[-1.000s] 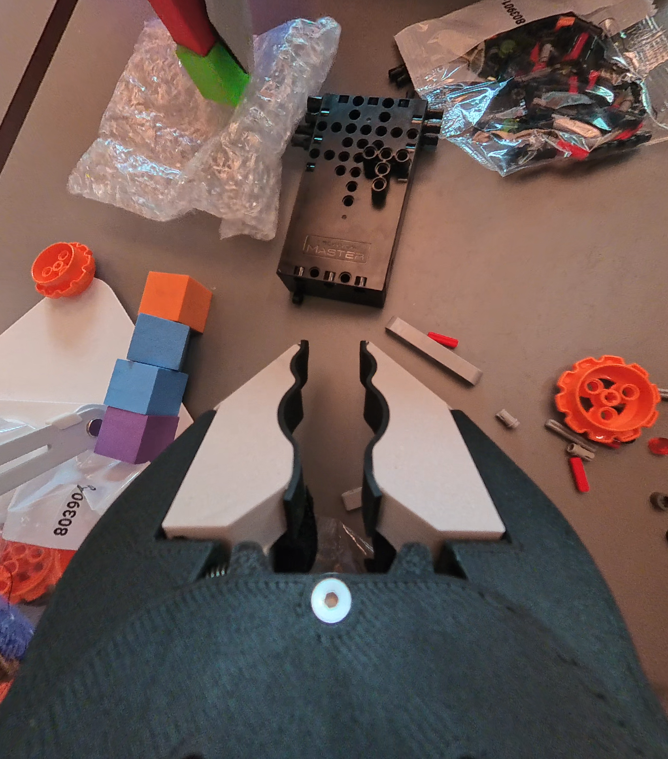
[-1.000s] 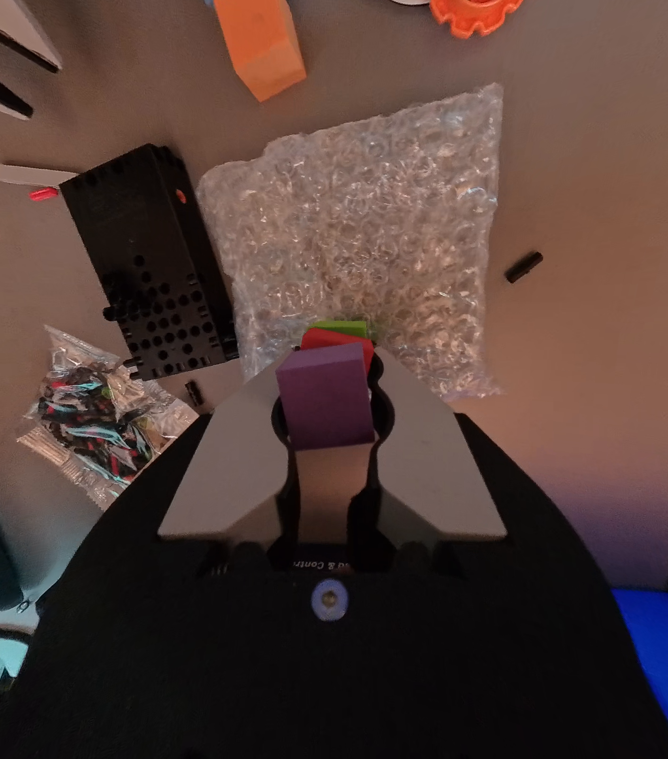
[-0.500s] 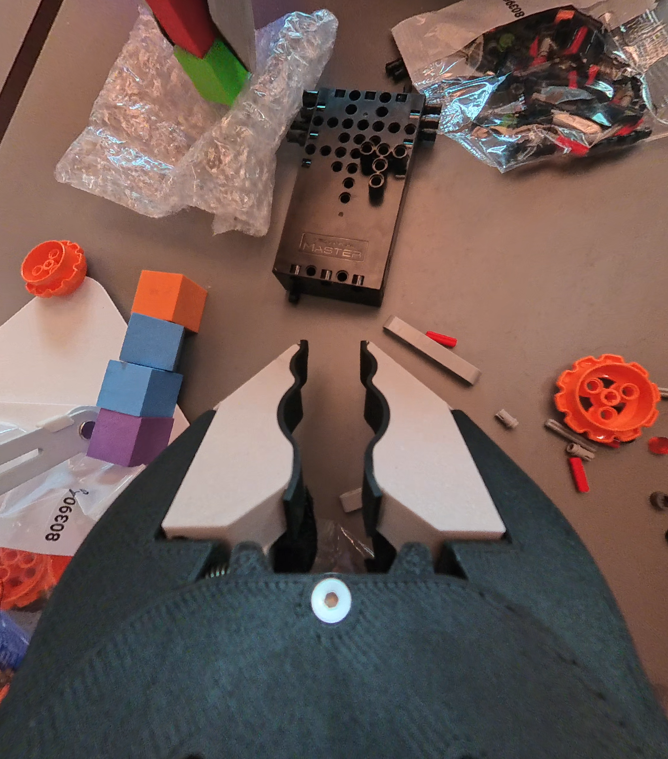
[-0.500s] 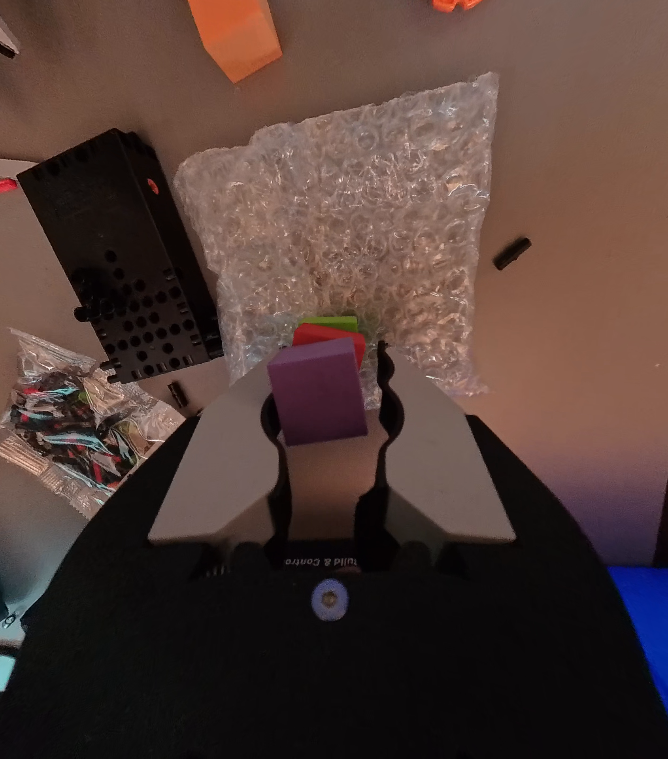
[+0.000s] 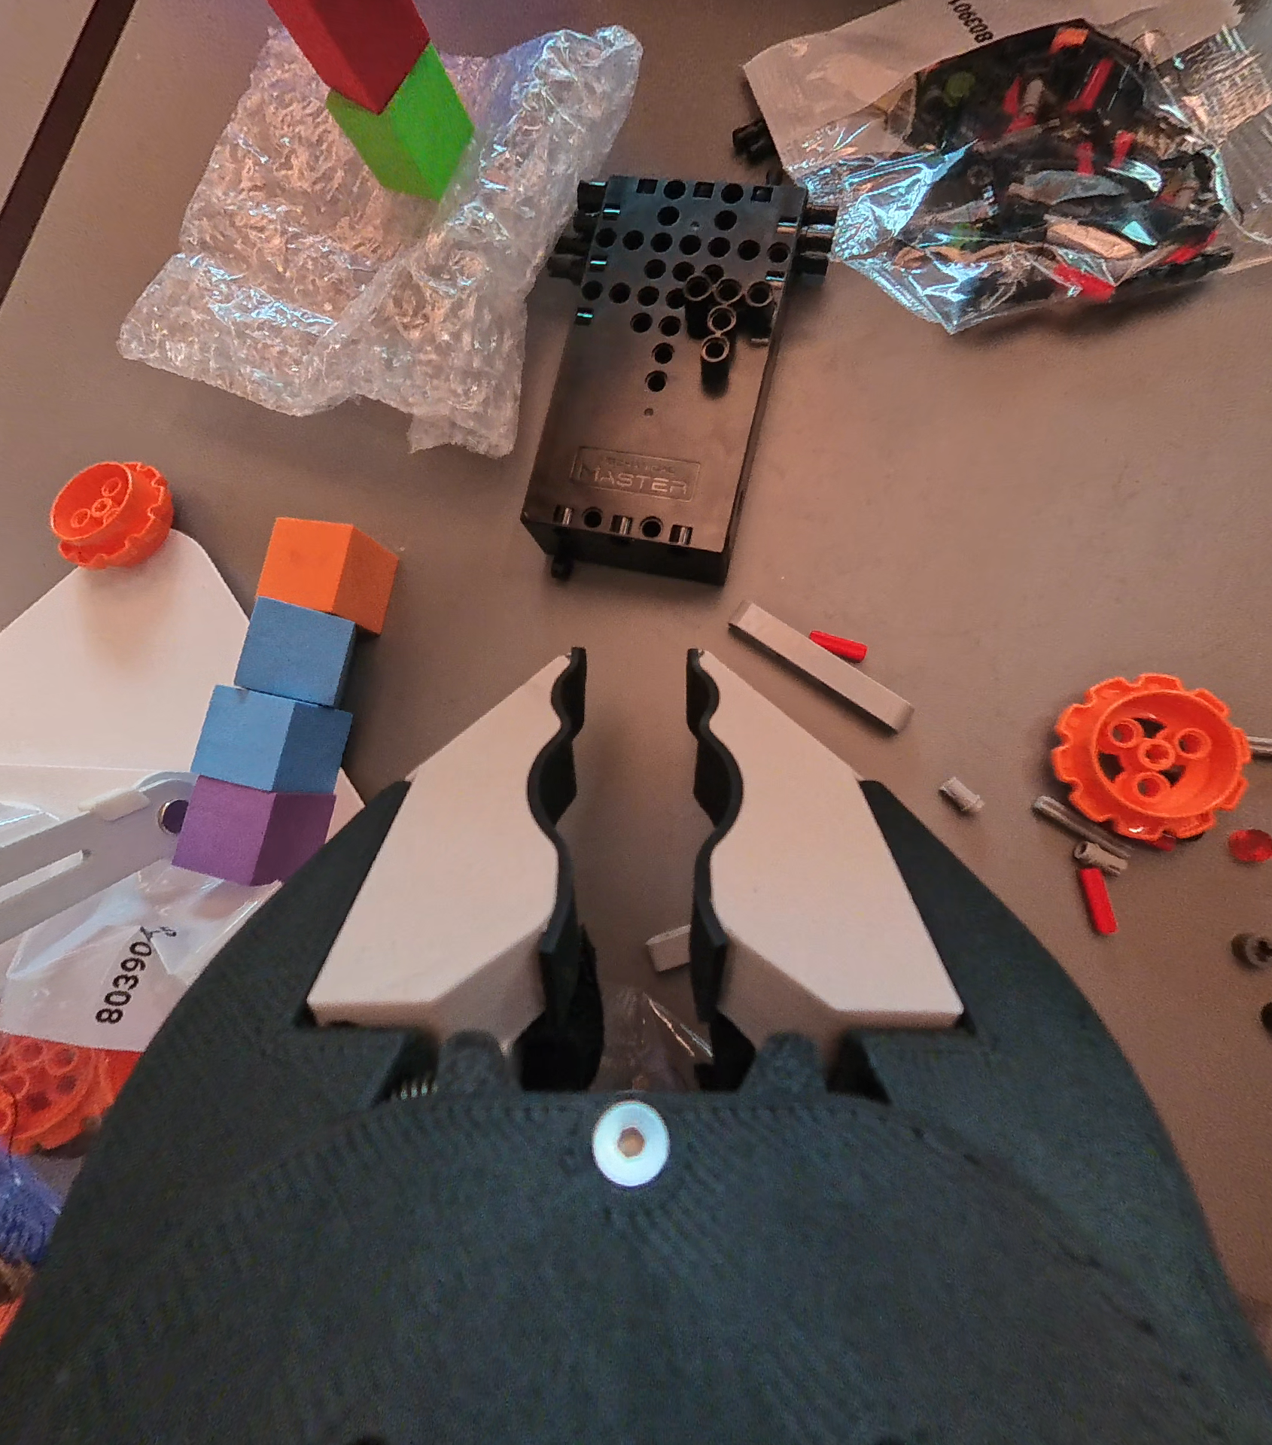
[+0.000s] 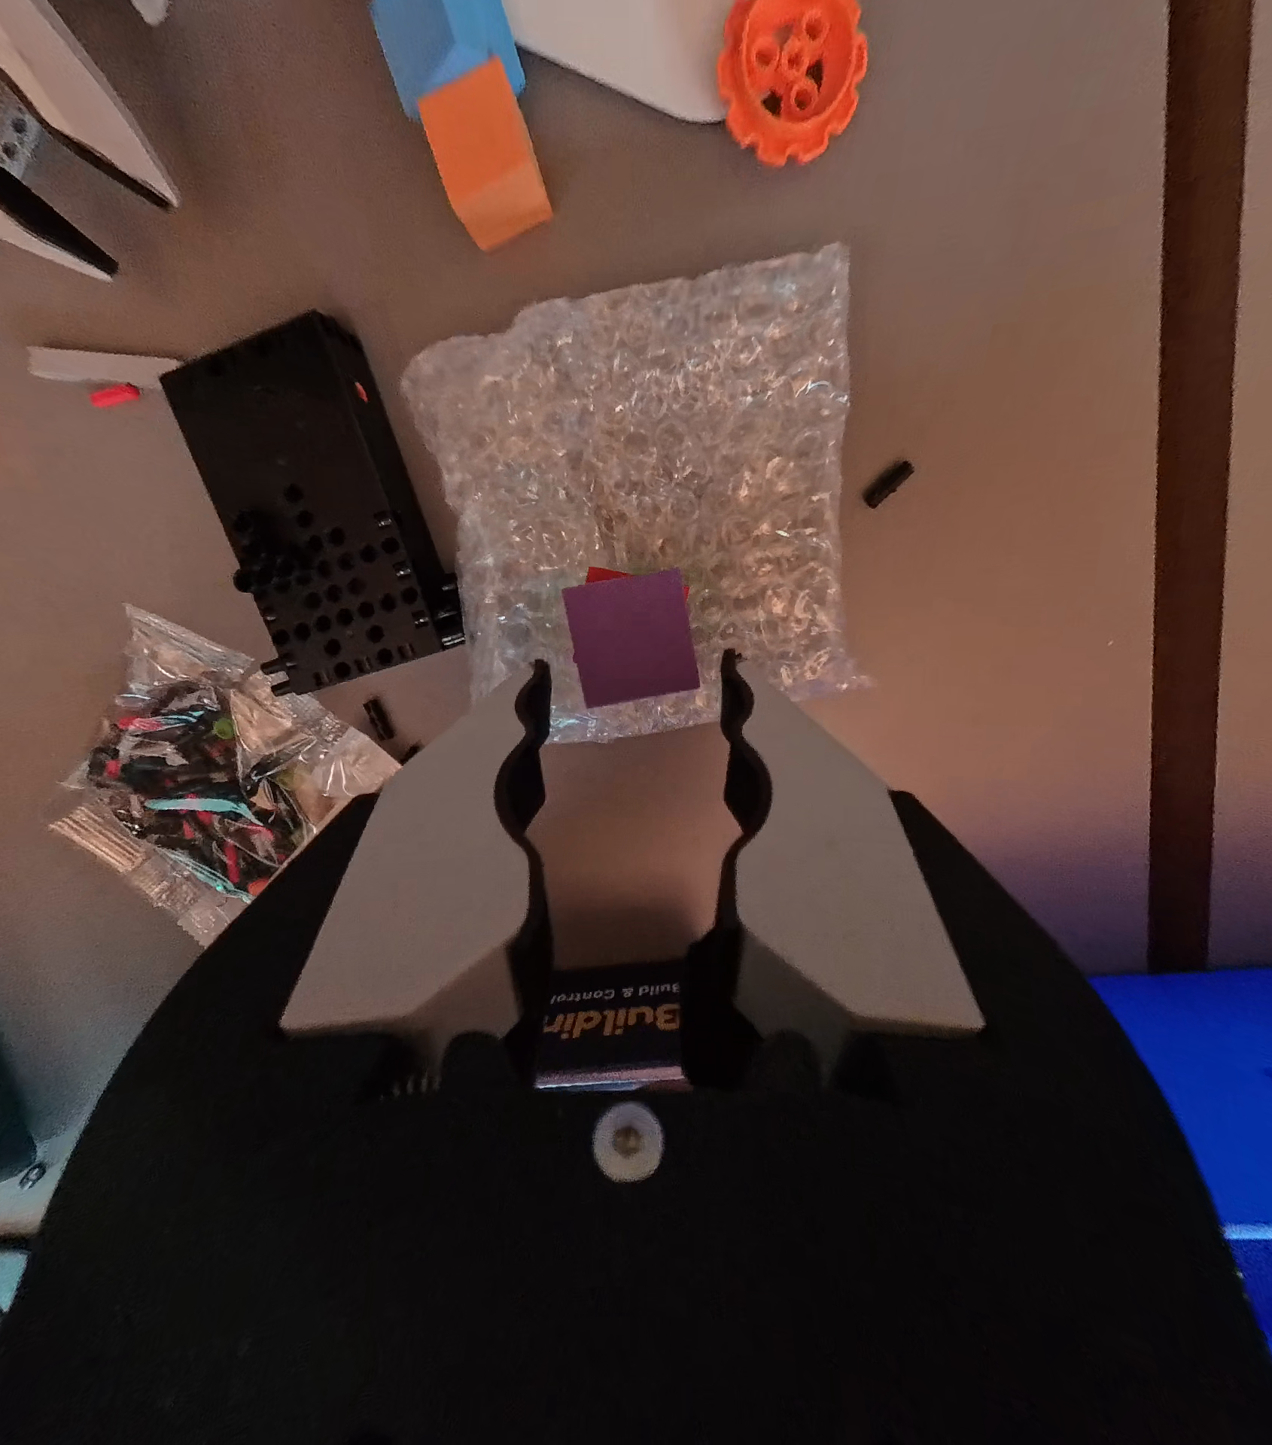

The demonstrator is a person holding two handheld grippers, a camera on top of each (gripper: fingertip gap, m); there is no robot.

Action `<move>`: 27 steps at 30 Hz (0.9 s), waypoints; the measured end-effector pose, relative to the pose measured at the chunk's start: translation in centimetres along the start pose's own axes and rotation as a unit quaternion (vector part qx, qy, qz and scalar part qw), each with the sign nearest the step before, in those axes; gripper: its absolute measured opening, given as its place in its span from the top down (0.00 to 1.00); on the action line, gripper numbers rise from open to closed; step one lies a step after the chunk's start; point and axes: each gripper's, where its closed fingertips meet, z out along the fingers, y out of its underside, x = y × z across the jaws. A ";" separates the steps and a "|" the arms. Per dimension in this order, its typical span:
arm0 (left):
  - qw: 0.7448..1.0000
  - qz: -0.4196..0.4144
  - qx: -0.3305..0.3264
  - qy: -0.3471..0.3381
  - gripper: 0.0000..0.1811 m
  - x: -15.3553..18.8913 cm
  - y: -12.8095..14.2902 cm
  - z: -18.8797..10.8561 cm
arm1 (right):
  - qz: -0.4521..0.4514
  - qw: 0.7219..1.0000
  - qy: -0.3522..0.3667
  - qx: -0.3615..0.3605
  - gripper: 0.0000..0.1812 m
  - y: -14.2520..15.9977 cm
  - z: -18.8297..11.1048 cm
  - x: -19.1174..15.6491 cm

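**Both tongs empty above a cluttered surface**

The right tongs point(image 6: 631, 665) stand wide apart, holding nothing, just above a purple block point(image 6: 631, 637) that tops a red and green stack on bubble wrap point(image 6: 734, 438). The left tongs point(image 5: 635, 665) show a narrow gap, empty, over the grey surface point(image 5: 1008, 508) near a black perforated box point(image 5: 664, 375). A leaning column of orange, blue and purple blocks point(image 5: 281, 704) stands beside them.

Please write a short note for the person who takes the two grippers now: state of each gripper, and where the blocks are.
Left gripper: open, empty, above bare table near the black perforated box.
Right gripper: open, empty, above the purple block.
That purple block tops a red block and green block stack on the bubble wrap.
A second stack, the four-block tower, stands untouched.
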 end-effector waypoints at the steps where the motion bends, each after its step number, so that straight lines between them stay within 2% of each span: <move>1: 1.000 0.000 0.000 0.000 0.87 0.0 0.0 0.0 | 0.000 1.000 0.001 0.005 0.77 -0.2 -0.3 0.0; 5: 1.000 0.000 -0.001 0.000 0.87 0.0 0.0 0.0 | 0.003 1.000 0.001 0.015 0.85 -0.7 -0.3 -0.1; 27: 1.000 0.003 -0.003 0.000 0.87 0.1 0.0 0.1 | 0.095 0.993 0.048 0.059 0.86 -1.3 -0.3 0.0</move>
